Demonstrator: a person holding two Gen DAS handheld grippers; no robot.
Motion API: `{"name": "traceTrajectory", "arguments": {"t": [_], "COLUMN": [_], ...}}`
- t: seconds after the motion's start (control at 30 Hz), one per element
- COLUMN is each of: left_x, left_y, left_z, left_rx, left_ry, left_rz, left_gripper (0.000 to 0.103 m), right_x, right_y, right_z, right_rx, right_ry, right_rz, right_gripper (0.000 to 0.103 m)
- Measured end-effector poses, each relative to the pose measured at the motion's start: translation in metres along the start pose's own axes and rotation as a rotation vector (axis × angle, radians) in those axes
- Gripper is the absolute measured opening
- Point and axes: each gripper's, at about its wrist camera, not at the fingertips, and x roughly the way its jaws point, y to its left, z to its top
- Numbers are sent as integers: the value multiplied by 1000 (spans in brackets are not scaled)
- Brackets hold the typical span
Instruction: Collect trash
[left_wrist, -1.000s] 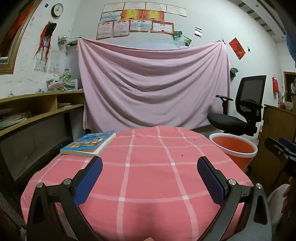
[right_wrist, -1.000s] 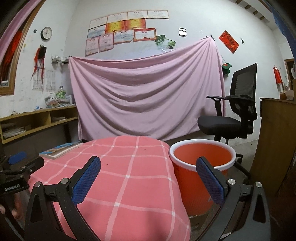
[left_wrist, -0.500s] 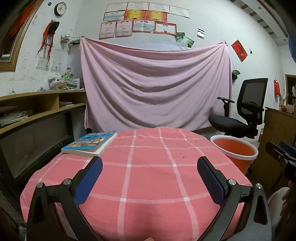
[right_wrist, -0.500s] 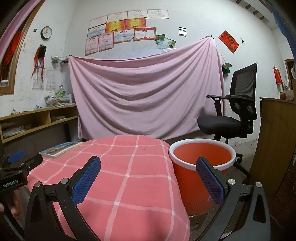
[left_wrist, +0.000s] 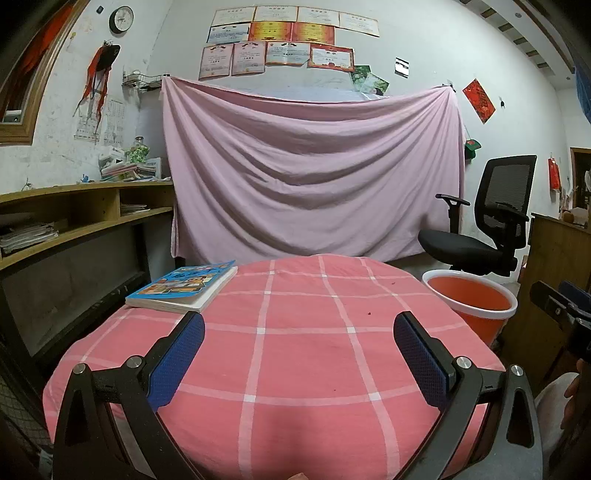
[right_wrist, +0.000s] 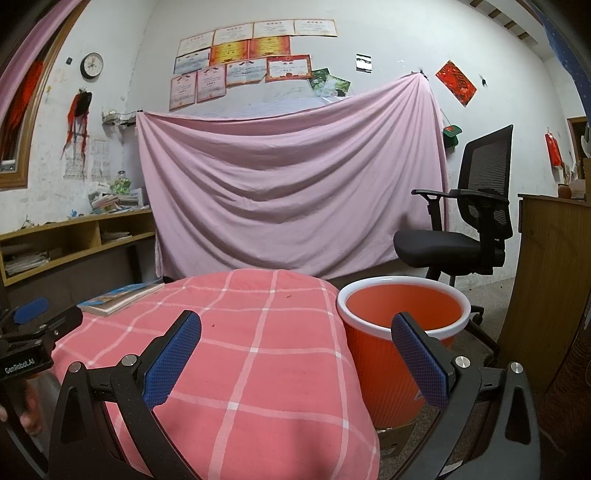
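Note:
An orange bin with a white rim (left_wrist: 471, 301) (right_wrist: 400, 332) stands on the floor right of a round table under a pink checked cloth (left_wrist: 295, 350) (right_wrist: 240, 350). A few tiny dark crumbs (left_wrist: 369, 313) lie on the cloth. My left gripper (left_wrist: 298, 354) is open and empty above the table's near side. My right gripper (right_wrist: 295, 354) is open and empty, level with the table's right edge, its right finger in front of the bin. No larger trash shows on the table.
A blue-covered book (left_wrist: 183, 286) lies at the table's back left. A black office chair (left_wrist: 484, 225) stands behind the bin. Wooden shelves (left_wrist: 74, 225) run along the left wall, a wooden cabinet (right_wrist: 550, 288) stands at the right, and a pink sheet (left_wrist: 314, 173) hangs behind.
The left wrist view has tilted up a little, so the table sits lower in frame. The right gripper has barely moved. Both stay open and empty.

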Motion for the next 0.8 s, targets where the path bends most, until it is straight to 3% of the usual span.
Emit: {"name": "traceTrajectory", "arguments": {"t": [0.8], "left_x": [1], "left_y": [-3], "left_z": [0], "left_rx": [5], "left_ry": [-4], "left_rz": [2], "left_gripper": [100], "right_x": [1], "right_y": [2], "right_z": [0], "right_rx": [4], "right_ry": [1], "right_rz": [-2], "right_gripper": [103]}}
